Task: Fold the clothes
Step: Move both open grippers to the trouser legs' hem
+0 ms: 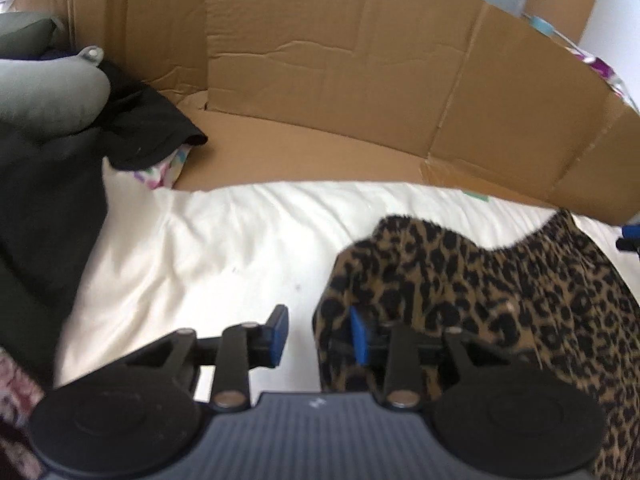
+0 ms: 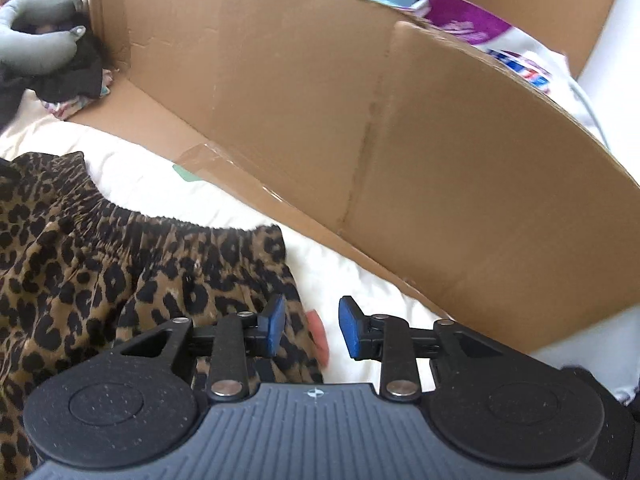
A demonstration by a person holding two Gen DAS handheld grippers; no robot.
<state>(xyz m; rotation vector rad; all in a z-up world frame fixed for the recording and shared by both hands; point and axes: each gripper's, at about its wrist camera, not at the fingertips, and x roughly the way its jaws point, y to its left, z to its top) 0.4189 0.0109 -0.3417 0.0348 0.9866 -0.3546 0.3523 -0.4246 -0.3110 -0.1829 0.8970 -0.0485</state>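
Observation:
A leopard-print garment (image 1: 500, 300) with an elastic waistband lies on the white bedding (image 1: 224, 248). My left gripper (image 1: 320, 334) is open at the garment's left edge; its right finger lies against the fabric, its left finger over bare bedding. In the right wrist view the same garment (image 2: 100, 272) fills the lower left. My right gripper (image 2: 310, 330) is open at the garment's right edge, its left finger over the fabric, its right finger over the white bedding (image 2: 360, 280). A small pink tag (image 2: 318, 336) shows between the fingers.
A flattened cardboard wall (image 1: 340, 80) stands behind the bedding, and it also shows in the right wrist view (image 2: 400, 140). A pile of black and grey clothes (image 1: 60, 140) lies at the left. Purple and white packaging (image 2: 480, 28) sits behind the cardboard.

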